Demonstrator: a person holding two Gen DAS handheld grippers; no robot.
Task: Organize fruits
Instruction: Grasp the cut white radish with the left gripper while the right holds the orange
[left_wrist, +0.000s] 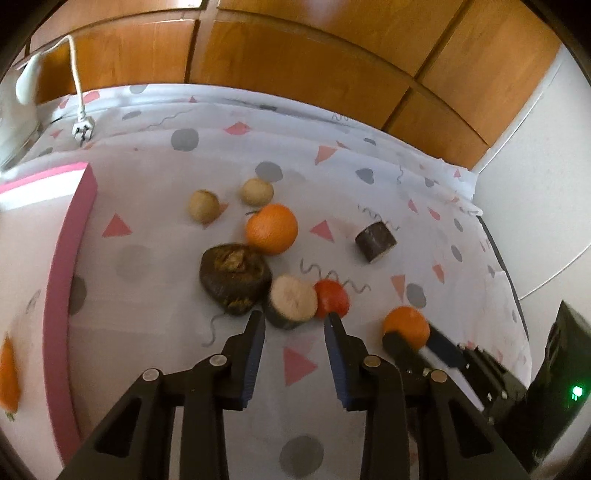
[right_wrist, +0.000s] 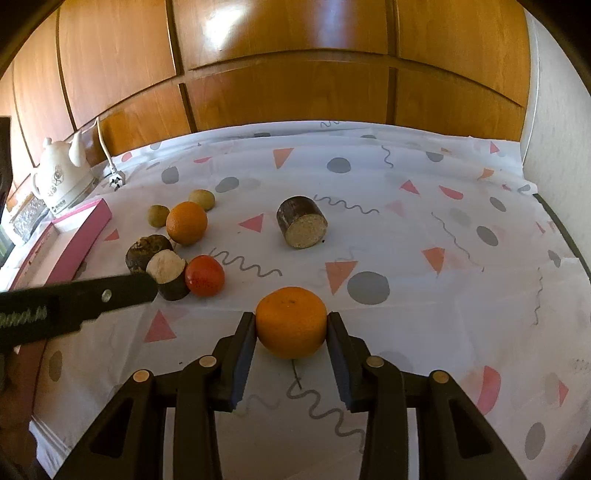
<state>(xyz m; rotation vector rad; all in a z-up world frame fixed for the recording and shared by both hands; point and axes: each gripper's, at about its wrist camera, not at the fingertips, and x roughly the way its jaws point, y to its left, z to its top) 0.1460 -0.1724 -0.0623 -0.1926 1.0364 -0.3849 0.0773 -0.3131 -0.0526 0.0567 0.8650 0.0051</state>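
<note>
My right gripper (right_wrist: 291, 323) is shut on an orange (right_wrist: 291, 323), held just above the cloth; it also shows in the left wrist view (left_wrist: 406, 326). My left gripper (left_wrist: 295, 325) is open and empty, its tips just short of a cut brown log piece (left_wrist: 291, 301) and a red tomato (left_wrist: 332, 298). A second orange (left_wrist: 272, 228), a dark lumpy fruit (left_wrist: 234, 277) and two small tan fruits (left_wrist: 204, 205) (left_wrist: 257, 191) lie beyond. Another orange (left_wrist: 7, 373) lies inside the pink-edged box (left_wrist: 70, 236) at the left.
A separate brown log piece (left_wrist: 375, 240) lies to the right. A white kettle (right_wrist: 59, 177) and its plug (left_wrist: 83, 129) stand at the back left. Wooden cabinet doors (left_wrist: 295, 66) back the table. A dark device with a green light (left_wrist: 574, 393) is at the right.
</note>
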